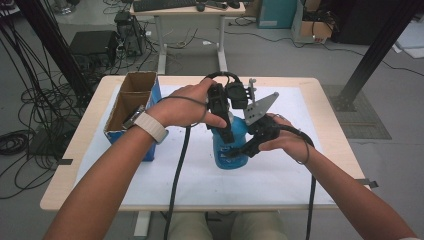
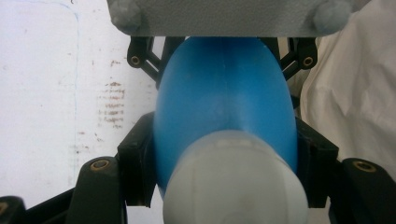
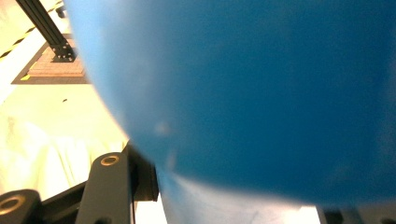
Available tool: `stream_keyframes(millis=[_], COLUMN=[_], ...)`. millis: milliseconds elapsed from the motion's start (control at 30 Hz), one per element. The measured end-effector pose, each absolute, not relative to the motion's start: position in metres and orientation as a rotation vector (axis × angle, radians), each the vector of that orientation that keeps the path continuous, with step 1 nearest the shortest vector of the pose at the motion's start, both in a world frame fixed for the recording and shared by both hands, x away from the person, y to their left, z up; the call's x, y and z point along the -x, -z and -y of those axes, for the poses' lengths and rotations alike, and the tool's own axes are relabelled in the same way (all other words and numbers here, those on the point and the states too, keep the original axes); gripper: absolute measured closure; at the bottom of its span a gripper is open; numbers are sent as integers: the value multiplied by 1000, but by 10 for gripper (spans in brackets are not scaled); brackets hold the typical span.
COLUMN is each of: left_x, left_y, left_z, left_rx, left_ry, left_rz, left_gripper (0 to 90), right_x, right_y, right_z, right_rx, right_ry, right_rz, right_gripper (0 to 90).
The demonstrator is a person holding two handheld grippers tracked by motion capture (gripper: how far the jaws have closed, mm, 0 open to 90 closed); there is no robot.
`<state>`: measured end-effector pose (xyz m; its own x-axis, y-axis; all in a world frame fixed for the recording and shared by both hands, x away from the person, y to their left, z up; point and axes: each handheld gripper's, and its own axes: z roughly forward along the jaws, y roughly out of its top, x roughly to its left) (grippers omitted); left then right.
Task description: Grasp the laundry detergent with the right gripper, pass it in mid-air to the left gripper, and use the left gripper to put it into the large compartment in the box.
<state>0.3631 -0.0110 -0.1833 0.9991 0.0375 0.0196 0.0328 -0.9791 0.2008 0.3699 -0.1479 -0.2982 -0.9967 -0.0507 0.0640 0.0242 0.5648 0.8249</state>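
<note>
Table: light wood edge, white sheet over most of the top. Tall open cardboard box with blue sides stands at its left end, well apart from the work.

Blue bottle: plastic, stands upright near the middle of the table, on the white sheet, between the two hands. Rounded shoulders narrowing to a whitish cap or neck; the cap shows close up in the left gripper view, the blue body behind it.

Left gripper: comes down over the bottle's upper part. In its own view the jaws sit against both flanks of the blue body just below the neck, so clamped on the bottle.

Right gripper: low at the bottle's right side. Its own view has the blue wall pressed up close, one jaw beside it; whether the jaws are closed on it, cannot tell.

Handling, judged: smooth curved plastic, likely slippery, with walls that give under squeeze. Weight unknown; contents not visible. The shoulder just under the neck looks the best hold, where the taper stops the jaws sliding upward. A grip on the wide belly risks slipping off the curve.
</note>
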Motion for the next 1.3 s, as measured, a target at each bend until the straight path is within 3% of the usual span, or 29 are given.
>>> stream_keyframes(millis=[1300], left_x=[-361], left_y=[180], left_z=[12], left_rx=[-2941], left_ry=[-38], left_rz=[-54], left_gripper=[372], right_x=[-369], right_y=[296], right_z=[148], right_rx=[-24], right_ry=[1439], right_rz=[2719], right_gripper=[429])
